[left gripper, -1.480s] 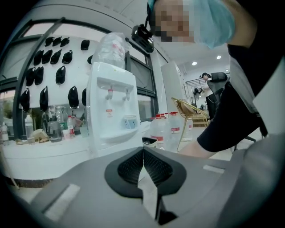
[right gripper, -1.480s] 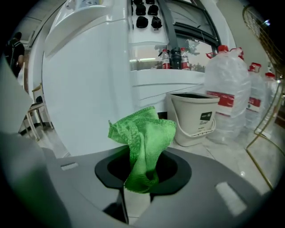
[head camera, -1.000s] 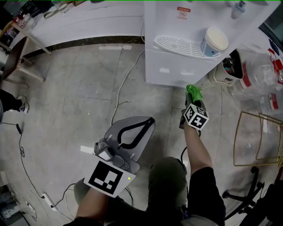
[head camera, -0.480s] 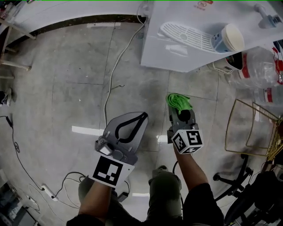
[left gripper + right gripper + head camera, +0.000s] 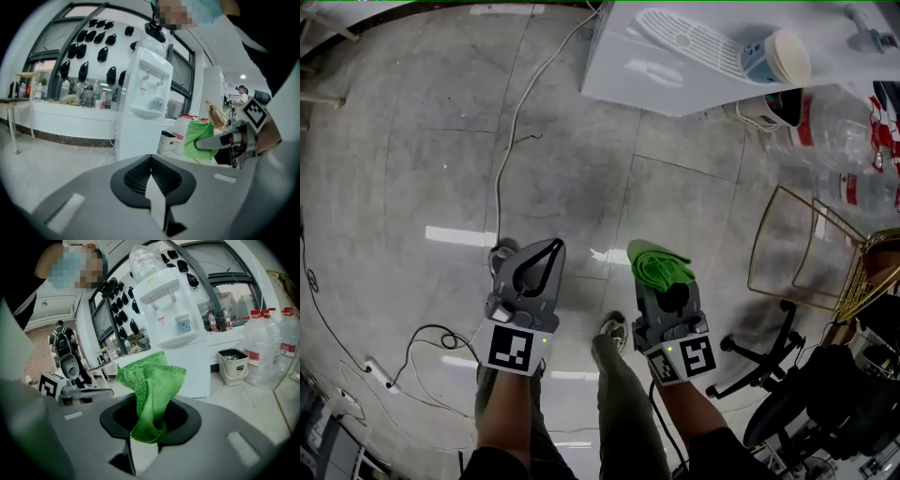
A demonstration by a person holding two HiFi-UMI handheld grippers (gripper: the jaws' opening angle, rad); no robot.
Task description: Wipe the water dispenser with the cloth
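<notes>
Grey concrete floor fills most of the head view, with the white dispenser at its top edge, well apart from both grippers. The right gripper is clamped on the green cloth, which is bunched between the jaws and spills up and forward past their tips. That gripper's own view shows the fabric pinched low in the dark pads and fanning out above. The left gripper has its jaws pressed together with nothing between them, the pads meeting in a line in its own view. Both grippers point toward the dispenser, side by side and apart from each other.

The dispenser stands upright, its long axis vertical, with a drip tray and a cup on the face turned toward the person. It lies straight ahead of the right gripper, with open floor between them. The left gripper sits off to the side, so the right one is judged the nearer and the better placed to reach. No part of the cloth touches the white casing, so no wiping is under way. The coming move would likely carry the cloth forward across the gap and up to the front panel, leading with the loose folds, not the jaw tips.
</notes>
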